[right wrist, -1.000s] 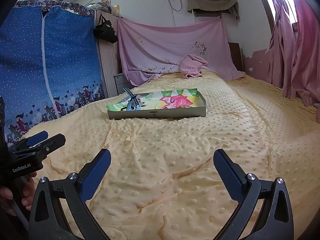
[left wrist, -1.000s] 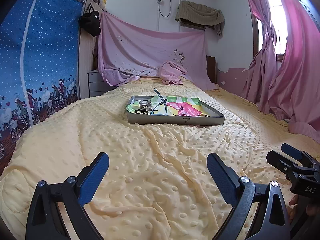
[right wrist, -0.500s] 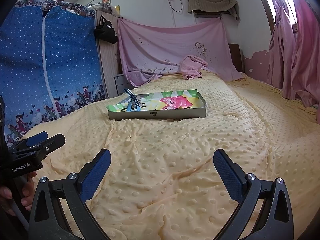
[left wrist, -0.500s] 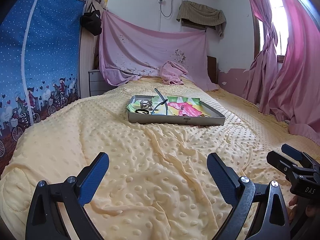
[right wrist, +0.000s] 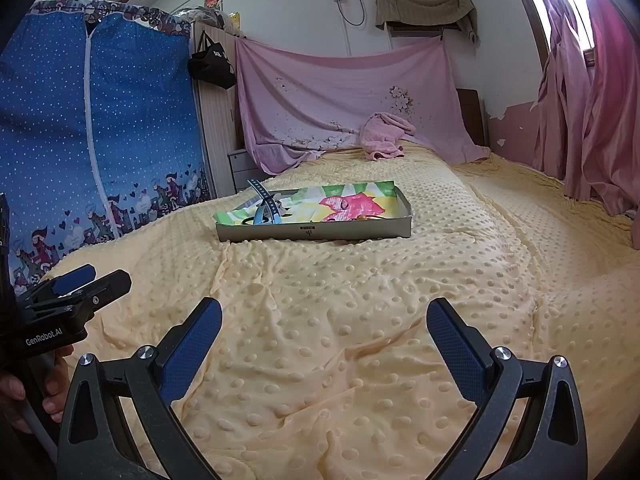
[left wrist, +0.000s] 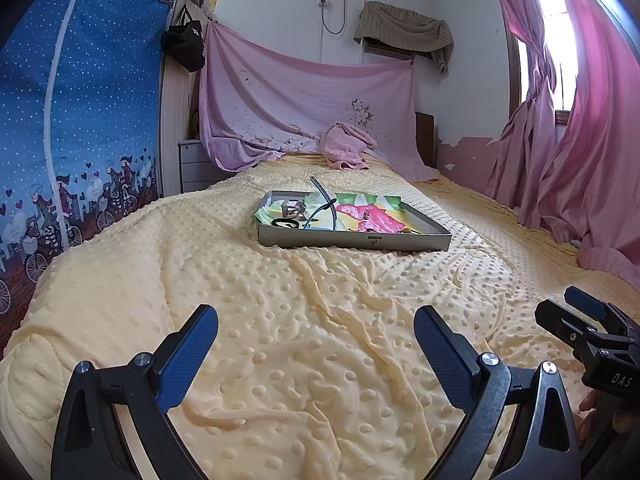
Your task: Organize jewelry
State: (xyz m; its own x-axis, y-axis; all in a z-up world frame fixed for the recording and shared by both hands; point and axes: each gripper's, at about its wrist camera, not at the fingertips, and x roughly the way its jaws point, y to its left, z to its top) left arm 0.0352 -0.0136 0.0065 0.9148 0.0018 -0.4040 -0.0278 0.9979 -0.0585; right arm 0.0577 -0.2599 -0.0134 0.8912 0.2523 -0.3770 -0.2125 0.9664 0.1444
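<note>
A bed (left wrist: pixel 320 320) under a bumpy yellow blanket (right wrist: pixel 360 300) fills the view. At twelve o'clock, well ahead, sits the shallow grey tray (left wrist: pixel 352 238) with its bright paper liner and small jewelry (left wrist: pixel 290 216). Left tongs (left wrist: pixel 316 344) and right tongs (right wrist: pixel 324 334) gape wide, empty. Best approach: glide in low, pick one piece cleanly.

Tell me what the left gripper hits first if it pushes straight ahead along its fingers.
Probably the yellow blanket: the open left gripper points low across it. The tray lies farther along, slightly right; depth is hard to judge.
</note>
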